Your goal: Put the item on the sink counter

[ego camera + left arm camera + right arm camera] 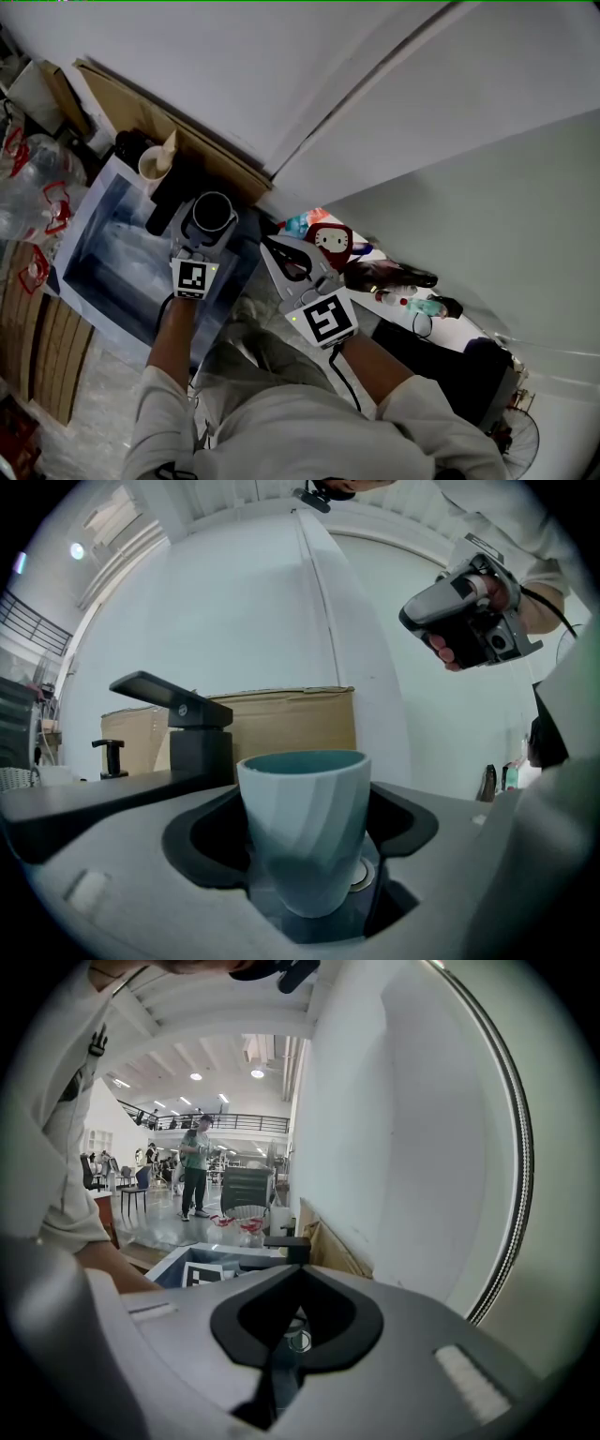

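A pale teal cup [305, 827] stands upright between the jaws of my left gripper [306, 878], which is shut on its lower part. In the head view the cup [214, 212] and left gripper [206, 228] hang over the right side of the blue-white sink [89, 202], beside a black faucet [167, 204]. My right gripper [277, 249] sits just right of the sink's edge, over the counter. It is shut with nothing between its jaws, as the right gripper view [297, 1269] shows.
On the counter to the right lie a red toy [330, 242] and dark bottles [389, 277]. A cream cup [155, 164] stands behind the sink, with cardboard [159, 122] against the wall. Clear plastic bottles [28, 187] are at the left.
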A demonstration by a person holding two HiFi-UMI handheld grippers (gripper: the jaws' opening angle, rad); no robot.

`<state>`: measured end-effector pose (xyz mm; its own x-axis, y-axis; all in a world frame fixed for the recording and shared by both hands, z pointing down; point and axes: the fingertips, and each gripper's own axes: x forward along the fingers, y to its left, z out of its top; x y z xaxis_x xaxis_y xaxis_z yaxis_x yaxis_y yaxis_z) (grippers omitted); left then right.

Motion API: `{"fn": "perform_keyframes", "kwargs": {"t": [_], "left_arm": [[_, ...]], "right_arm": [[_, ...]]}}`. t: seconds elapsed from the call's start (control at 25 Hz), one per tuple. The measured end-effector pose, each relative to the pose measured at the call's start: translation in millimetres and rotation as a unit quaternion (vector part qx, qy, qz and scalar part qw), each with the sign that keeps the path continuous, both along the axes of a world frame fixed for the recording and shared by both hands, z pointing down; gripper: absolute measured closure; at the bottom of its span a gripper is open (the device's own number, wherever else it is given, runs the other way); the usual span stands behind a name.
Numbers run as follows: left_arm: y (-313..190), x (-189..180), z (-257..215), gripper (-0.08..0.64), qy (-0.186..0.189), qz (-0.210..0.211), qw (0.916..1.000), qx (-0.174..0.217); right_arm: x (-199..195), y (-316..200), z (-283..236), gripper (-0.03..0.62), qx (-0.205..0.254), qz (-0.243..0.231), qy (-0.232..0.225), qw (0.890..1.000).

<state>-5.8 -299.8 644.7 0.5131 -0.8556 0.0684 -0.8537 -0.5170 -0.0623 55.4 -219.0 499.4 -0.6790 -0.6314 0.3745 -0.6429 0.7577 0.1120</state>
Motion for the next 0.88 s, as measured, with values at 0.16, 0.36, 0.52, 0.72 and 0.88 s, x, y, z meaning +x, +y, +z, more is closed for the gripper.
{"fn": "perform_keyframes", "kwargs": {"t": [0.16, 0.36, 0.52, 0.72, 0.88], "left_arm": [[2.2, -0.2, -2.0, 0.177, -0.016, -0.002, 0.9999, 0.001], [4.9, -3.5, 0.5, 0.179, -0.027, -0.009, 0.9995, -0.01], [7.0, -9.1, 1.0, 0.179, -0.029, -0.019, 0.9992, -0.02], [6.3, -12.2, 4.5, 0.176, -0.028, -0.025, 0.9989, -0.029], [6.8, -14.5, 3.9, 0.173, -0.023, -0.028, 0.9989, -0.028]], "right_arm": [[-1.1, 1.3, -1.5, 0.588, 0.001, 0.002, 0.002, 1.0], [0.2, 1.1, 0.7, 0.588, 0.001, 0.003, 0.004, 1.0], [-3.3, 0.9, -3.5, 0.588, -0.001, -0.001, -0.006, 1.0], [-3.9, 1.5, -3.0, 0.588, 0.0, -0.004, -0.003, 1.0], [-4.4, 1.1, -5.8, 0.588, 0.0, 0.0, 0.0, 1.0]]}}
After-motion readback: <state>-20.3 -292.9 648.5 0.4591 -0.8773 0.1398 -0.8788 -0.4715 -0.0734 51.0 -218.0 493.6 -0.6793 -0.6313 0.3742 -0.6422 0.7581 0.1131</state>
